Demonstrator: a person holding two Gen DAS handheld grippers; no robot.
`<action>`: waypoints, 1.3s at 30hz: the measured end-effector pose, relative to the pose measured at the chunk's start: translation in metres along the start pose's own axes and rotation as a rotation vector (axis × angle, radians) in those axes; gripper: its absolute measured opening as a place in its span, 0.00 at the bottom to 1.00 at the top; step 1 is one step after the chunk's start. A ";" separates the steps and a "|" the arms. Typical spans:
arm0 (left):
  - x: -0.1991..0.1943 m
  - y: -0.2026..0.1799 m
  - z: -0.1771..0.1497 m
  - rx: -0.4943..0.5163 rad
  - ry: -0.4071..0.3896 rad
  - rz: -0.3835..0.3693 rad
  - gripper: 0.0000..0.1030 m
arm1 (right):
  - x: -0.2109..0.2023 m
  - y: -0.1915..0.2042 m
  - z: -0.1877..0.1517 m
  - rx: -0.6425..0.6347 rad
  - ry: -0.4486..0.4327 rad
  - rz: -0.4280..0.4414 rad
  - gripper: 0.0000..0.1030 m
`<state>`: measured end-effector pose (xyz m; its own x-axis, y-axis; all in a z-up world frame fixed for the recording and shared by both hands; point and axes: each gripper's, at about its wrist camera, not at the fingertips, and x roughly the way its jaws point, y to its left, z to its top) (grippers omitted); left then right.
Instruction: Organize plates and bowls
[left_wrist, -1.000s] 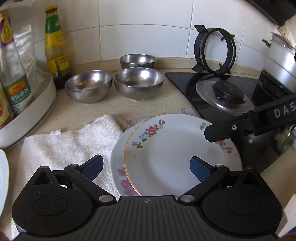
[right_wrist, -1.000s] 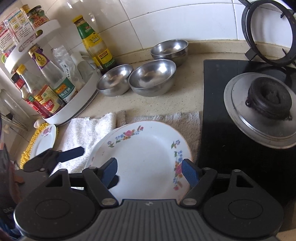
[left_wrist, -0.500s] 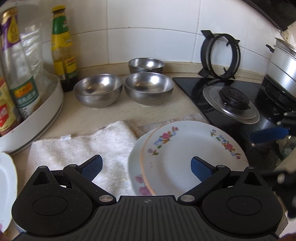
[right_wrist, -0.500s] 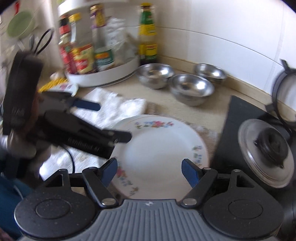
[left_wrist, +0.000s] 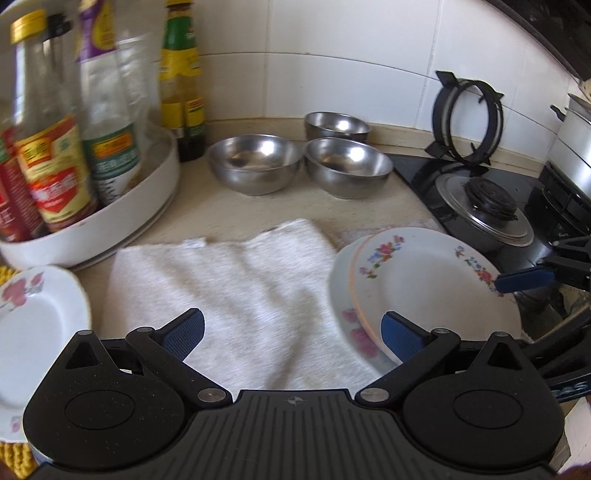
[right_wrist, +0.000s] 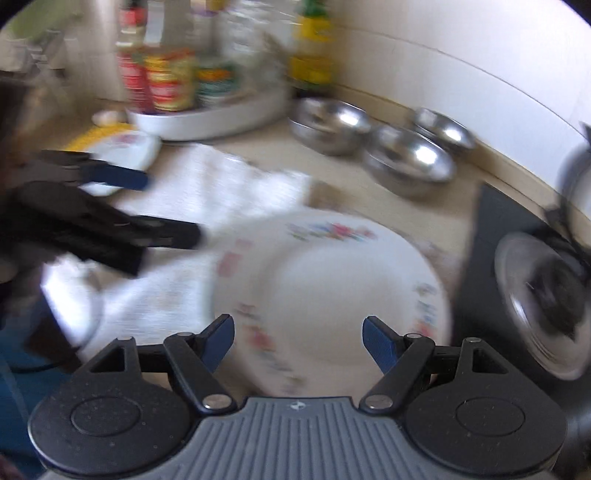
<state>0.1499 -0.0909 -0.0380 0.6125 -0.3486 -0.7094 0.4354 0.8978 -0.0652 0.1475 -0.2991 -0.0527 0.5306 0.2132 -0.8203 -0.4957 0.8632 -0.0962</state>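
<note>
Two floral plates (left_wrist: 424, 280) lie stacked on the right end of a white towel (left_wrist: 229, 295). A smaller floral plate (left_wrist: 33, 321) sits at the far left. Three steel bowls (left_wrist: 255, 168) (left_wrist: 349, 171) (left_wrist: 338, 125) stand by the wall. My left gripper (left_wrist: 291, 330) is open above the towel, left of the stack, holding nothing. In the blurred right wrist view my right gripper (right_wrist: 299, 338) hovers over the top plate (right_wrist: 332, 288). Its jaws are opening and the pads touch nothing. The left gripper (right_wrist: 155, 206) shows there over the towel.
A white turntable tray (left_wrist: 110, 218) of sauce bottles stands at the left back. At the right is a black stove (left_wrist: 417, 170) with a burner (left_wrist: 487, 203), a pan support (left_wrist: 467, 122) leaning on the wall tiles, and a steel pot (left_wrist: 572, 147).
My left gripper has slid left, off the plate stack to over the towel, bringing the small plate into view. My right gripper has rolled and drawn back toward the stack's right edge.
</note>
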 end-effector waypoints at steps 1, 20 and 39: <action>-0.002 0.005 -0.001 -0.012 0.002 0.001 1.00 | 0.003 0.006 0.000 -0.024 0.004 -0.009 0.83; -0.010 0.057 -0.012 -0.121 0.045 -0.109 1.00 | 0.013 -0.102 -0.027 0.742 -0.051 -0.110 0.86; 0.008 0.030 0.002 -0.061 0.064 -0.146 1.00 | 0.015 -0.100 -0.006 0.651 -0.083 -0.105 0.91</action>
<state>0.1691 -0.0673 -0.0437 0.5017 -0.4606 -0.7322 0.4747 0.8542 -0.2120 0.2011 -0.3848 -0.0584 0.6180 0.1247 -0.7762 0.0644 0.9760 0.2081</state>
